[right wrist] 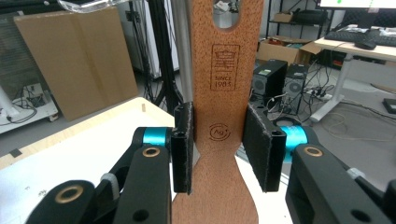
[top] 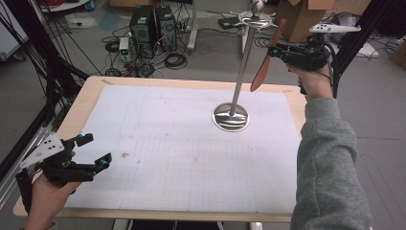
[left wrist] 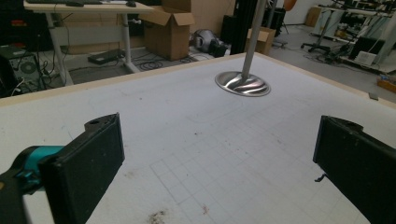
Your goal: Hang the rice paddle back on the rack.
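Above the table's far right corner, right claw [top: 280,51] raised in the air, clamped on a wooden spatula [top: 266,60] at its narrow neck, blade slanting down toward the table, handle end up near the hooked crown of a metal stand [top: 242,52]. Seen closer from the right gripper view: both pads [right wrist: 183,147] pressed flat against the spatula [right wrist: 223,107], a burnt stamp reading "SINCE 1985" above the grip, a hanging hole at the top, the stand's pole just behind. Down at the near left corner, left claw [top: 91,151] spread wide apart, holding nothing, hovering low over the white gridded mat [top: 182,153]. From the left gripper view, round stand base [left wrist: 243,84] well ahead, with bare mat between and wooden table edge [left wrist: 70,86] beyond. Wide free surface across the middle and near side; table rim exposed all round the mat.
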`<move>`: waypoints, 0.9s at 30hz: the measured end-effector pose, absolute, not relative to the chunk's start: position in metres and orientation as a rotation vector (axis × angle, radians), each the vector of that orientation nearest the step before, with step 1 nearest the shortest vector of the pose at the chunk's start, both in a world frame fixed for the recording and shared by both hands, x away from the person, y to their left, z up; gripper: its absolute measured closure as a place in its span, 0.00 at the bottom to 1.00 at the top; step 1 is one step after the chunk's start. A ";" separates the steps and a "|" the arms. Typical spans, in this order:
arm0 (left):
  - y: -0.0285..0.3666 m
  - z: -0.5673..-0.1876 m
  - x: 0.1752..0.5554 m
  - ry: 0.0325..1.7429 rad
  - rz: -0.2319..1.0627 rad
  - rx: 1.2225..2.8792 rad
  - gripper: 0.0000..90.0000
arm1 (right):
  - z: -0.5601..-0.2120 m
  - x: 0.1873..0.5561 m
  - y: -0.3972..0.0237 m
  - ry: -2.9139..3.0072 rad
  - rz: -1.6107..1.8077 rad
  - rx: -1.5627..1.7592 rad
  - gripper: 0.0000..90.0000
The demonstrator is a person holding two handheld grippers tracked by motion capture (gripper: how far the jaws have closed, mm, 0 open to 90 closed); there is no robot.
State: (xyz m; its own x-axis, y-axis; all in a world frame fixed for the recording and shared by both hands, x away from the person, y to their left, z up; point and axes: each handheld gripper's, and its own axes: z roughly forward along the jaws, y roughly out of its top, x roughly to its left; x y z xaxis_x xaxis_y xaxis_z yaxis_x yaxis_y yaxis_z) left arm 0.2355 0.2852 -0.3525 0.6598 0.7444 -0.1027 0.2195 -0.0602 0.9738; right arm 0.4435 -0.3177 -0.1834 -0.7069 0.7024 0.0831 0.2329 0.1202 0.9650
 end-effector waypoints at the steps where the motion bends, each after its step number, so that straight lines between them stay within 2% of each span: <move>1: 0.284 -0.352 0.235 0.802 0.514 1.613 0.03 | -0.183 0.443 -0.317 2.007 1.622 0.910 0.72; 27: 0.279 -0.354 0.237 0.799 0.515 1.635 0.03 | -0.190 0.448 -0.310 2.019 1.613 0.924 0.72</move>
